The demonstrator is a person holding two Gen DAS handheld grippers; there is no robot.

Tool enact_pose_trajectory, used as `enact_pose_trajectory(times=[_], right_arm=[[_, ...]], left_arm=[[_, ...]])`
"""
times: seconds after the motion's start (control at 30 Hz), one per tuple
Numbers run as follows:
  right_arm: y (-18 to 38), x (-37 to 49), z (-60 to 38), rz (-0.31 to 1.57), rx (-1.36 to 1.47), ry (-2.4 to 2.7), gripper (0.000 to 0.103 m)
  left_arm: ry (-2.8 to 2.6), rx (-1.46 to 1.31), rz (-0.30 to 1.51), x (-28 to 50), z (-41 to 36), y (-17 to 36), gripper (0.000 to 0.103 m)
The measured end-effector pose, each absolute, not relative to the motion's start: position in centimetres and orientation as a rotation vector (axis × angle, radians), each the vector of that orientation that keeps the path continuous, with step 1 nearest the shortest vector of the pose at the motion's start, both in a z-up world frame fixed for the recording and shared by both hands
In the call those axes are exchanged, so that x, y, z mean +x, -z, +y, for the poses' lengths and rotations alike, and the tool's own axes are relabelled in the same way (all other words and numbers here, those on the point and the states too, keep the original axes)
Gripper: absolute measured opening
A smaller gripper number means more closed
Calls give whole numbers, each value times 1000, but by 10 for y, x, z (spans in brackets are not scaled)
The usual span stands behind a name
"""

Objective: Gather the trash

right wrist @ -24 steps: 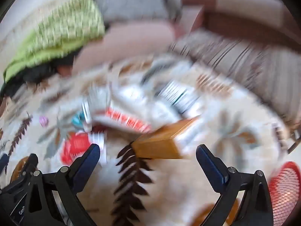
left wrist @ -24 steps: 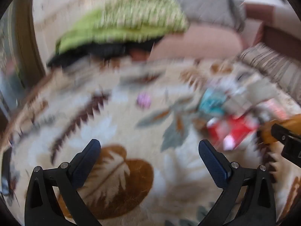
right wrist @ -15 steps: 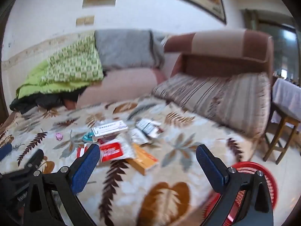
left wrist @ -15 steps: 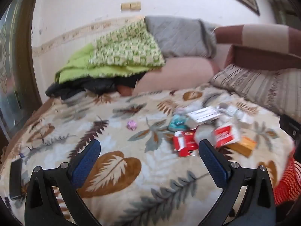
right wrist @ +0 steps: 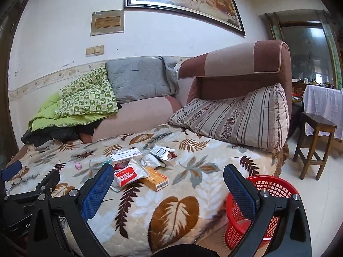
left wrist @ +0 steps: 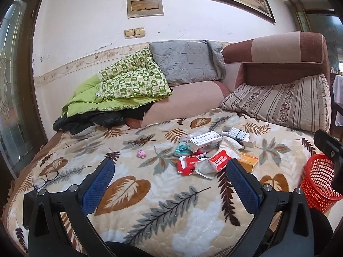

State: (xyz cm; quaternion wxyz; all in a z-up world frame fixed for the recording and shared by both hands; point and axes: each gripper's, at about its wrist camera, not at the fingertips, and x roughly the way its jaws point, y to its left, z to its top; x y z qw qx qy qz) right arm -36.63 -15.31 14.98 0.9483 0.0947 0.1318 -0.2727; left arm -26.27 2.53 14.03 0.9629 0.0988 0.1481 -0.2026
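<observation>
A heap of trash lies mid-bed on the leaf-print blanket [left wrist: 150, 209]: red-and-white packets [left wrist: 220, 158], an orange box [left wrist: 248, 160], a white box [left wrist: 204, 139], a teal wrapper [left wrist: 181, 148], a dark carton [left wrist: 238, 133]. A pink crumpled ball [left wrist: 141, 153] lies apart, to the left. In the right wrist view I see the red packet [right wrist: 126, 175], orange box [right wrist: 156, 178], white box [right wrist: 126, 155]. The red mesh basket [right wrist: 270, 188] stands on the floor by the bed's corner. My left gripper [left wrist: 170, 182] and right gripper [right wrist: 168, 190] both hang open and empty, short of the heap.
Green quilt [left wrist: 128, 85], grey pillow [left wrist: 186, 62] and striped cushion [left wrist: 278, 102] line the back of the bed. Glasses [left wrist: 46, 178] lie on the blanket's left edge. A wooden stool [right wrist: 315, 147] and a cloth-covered table [right wrist: 323, 105] stand at right.
Both grippers have pulled back and up from close over the trash heap, so the whole bed and the red basket come into view. Both stay open and empty.
</observation>
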Motion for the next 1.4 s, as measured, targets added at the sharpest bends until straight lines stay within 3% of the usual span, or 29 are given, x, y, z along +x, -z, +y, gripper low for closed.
enact_pose_trajectory(times=[1.4], right_arm=[[-133, -354, -151, 346, 210, 540, 103]], left_arm=[[409, 236, 360, -255, 15, -119, 103]])
